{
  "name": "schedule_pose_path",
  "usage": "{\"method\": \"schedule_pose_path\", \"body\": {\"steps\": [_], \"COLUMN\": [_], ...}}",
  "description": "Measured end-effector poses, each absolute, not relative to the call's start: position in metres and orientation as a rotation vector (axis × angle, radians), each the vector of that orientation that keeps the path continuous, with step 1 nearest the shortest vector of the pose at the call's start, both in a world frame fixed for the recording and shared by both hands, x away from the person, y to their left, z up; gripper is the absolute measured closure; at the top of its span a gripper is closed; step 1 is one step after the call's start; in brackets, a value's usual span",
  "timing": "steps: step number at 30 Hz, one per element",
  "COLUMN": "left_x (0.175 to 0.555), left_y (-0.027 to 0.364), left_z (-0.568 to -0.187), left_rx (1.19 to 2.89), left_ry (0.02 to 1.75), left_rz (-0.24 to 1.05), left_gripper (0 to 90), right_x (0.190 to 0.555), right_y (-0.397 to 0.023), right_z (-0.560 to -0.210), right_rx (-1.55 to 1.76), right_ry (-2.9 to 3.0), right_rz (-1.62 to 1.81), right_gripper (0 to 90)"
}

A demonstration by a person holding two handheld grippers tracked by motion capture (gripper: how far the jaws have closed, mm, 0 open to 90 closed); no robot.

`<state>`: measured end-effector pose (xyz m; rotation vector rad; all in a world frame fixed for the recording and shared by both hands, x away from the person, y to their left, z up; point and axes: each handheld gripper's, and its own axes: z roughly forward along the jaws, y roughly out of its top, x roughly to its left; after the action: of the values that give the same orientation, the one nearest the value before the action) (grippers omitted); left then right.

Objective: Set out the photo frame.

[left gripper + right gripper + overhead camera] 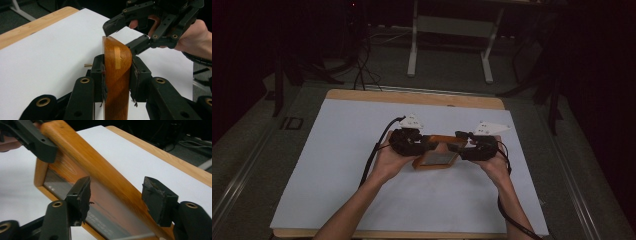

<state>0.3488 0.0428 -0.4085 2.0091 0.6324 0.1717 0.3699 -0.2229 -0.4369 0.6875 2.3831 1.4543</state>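
You have one wooden picture frame [435,152] lifted off the white sheet [337,165], sitting just past the centre of the table toward one o'clock, tilted so its glass faces up and toward you. Its top rail runs from nine to three o'clock between your two hands.

Your left gripper [117,82] is clamped hard on the frame's edge; in the left gripper view both pads press the orange wood from either side, so that end is secure. Your right gripper [122,197] is not gripping: in the right gripper view its jaws stand apart with the rail passing between them, and neither pad touches the wood. I judge that the lift is done and that the frame hangs from the left grip alone.

What looks left is either closing the right jaws on the rail to share the load or drawing that hand clear, then setting the frame where you want it. A small brass peg [87,65] sticks out at nine o'clock of the frame in the left gripper view.

Count: one frame, two grippers, one white sheet, one wooden table [412,96].
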Motion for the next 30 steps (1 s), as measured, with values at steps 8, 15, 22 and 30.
{"method": "schedule_pose_path", "body": {"steps": [8,15,22,30], "left_x": [0.347,0.353,0.355,0.357], "left_y": [0.038,0.036,0.036,0.035], "left_z": [-0.404,-0.406,-0.407,-0.408], "left_rx": [2.026,1.996,1.956,1.924], "left_ry": [0.548,0.513,0.518,0.562], "left_rz": [0.186,0.160,0.135,0.132], "left_gripper": [69.1,68.7,66.2,60.7], "right_x": [0.369,0.369,0.365,0.362], "right_y": [-0.217,-0.212,-0.216,-0.223], "right_z": [-0.435,-0.439,-0.435,-0.434], "right_rx": [0.558,0.506,0.455,0.454], "right_ry": [2.417,2.440,2.444,2.435], "right_rz": [1.477,1.465,1.398,1.389], "right_gripper": [35.1,34.4,43.2,53.7]}}
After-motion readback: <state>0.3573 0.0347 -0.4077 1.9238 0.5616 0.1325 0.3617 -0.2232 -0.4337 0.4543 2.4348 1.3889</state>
